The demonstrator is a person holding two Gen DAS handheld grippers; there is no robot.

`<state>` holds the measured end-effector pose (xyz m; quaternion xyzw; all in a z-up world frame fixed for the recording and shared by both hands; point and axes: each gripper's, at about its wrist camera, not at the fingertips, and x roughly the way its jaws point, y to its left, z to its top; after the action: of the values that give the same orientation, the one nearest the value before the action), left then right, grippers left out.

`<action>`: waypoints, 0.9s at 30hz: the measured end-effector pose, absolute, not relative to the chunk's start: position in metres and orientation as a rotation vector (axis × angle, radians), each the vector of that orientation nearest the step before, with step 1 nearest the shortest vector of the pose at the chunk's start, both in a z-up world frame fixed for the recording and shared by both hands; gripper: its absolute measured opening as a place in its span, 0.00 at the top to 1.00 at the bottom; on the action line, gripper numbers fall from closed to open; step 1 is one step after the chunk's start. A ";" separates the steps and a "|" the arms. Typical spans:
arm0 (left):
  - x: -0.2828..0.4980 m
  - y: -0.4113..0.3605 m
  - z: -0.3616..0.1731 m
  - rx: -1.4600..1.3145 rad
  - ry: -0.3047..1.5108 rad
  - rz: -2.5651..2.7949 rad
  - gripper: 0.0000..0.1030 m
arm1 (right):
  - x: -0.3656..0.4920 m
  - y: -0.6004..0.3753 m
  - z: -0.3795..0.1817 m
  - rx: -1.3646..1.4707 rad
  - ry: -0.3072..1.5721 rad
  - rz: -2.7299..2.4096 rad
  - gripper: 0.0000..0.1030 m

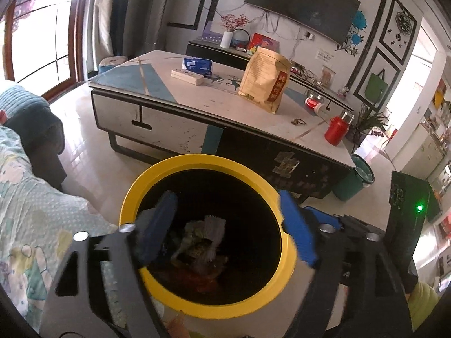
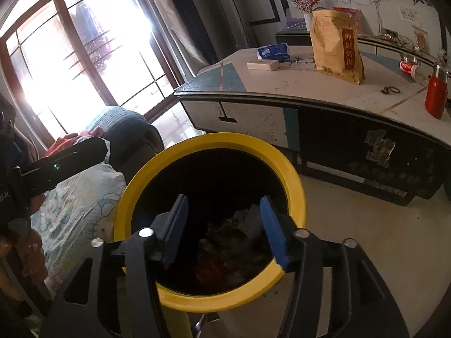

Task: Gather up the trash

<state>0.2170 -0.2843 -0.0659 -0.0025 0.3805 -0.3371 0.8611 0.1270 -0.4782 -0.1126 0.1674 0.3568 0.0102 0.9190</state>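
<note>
A round bin with a yellow rim (image 1: pixel 157 174) stands on the floor below both grippers; it also shows in the right wrist view (image 2: pixel 135 186). Crumpled trash (image 1: pixel 203 242) lies in its dark inside, also seen in the right wrist view (image 2: pixel 239 236). My left gripper (image 1: pixel 228 225) is open and empty over the bin's mouth. My right gripper (image 2: pixel 225 225) is open and empty over the bin too. The left gripper's body (image 2: pixel 64 163) shows at the left of the right wrist view.
A low coffee table (image 1: pixel 197 104) stands beyond the bin with a tan paper bag (image 1: pixel 265 79), a white power strip (image 1: pixel 187 76), a blue tissue pack (image 1: pixel 197 66), a red flask (image 1: pixel 336 129) and a lying bottle (image 1: pixel 315 104). A sofa with a patterned cover (image 1: pixel 28 197) is at the left. A teal bin (image 1: pixel 352 180) stands at the table's right end.
</note>
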 end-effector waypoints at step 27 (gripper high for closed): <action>0.163 -0.159 -0.046 -0.027 0.688 -0.466 0.11 | 0.078 -0.400 -0.055 0.135 0.562 0.053 0.06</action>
<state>0.1625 -0.1585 -0.0458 -0.0131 0.3341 -0.2265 0.9148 0.0781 -0.4001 -0.0547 0.0665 0.2773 0.0260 0.9581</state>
